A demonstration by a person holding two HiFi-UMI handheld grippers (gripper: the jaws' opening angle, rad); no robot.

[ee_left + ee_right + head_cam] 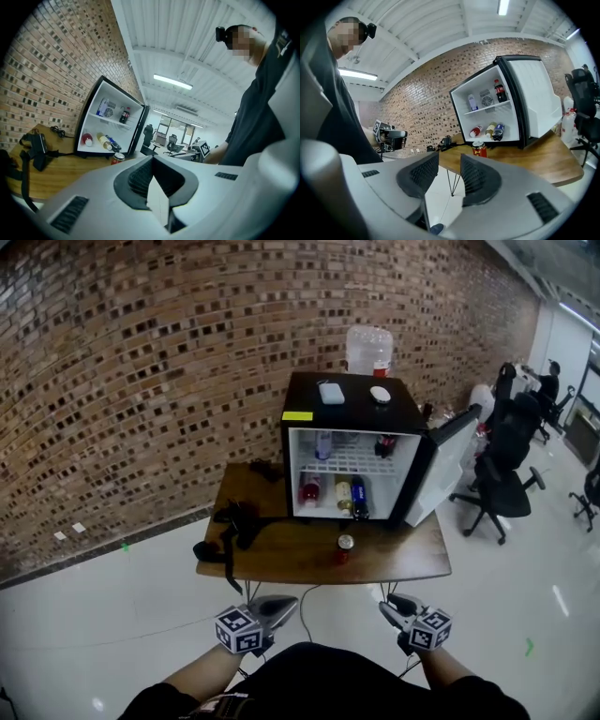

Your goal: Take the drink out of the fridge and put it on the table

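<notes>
The red can stands on the wooden table, just in front of the open fridge and well apart from both grippers. The left gripper has its jaws pressed together and empty. The right gripper has its jaws slightly spread with nothing between them. Only the head view shows the water jug behind the fridge.

We saw the red drink can standing upright on the wooden table, just in front of the black mini fridge, its door open and bottles lying inside
</notes>
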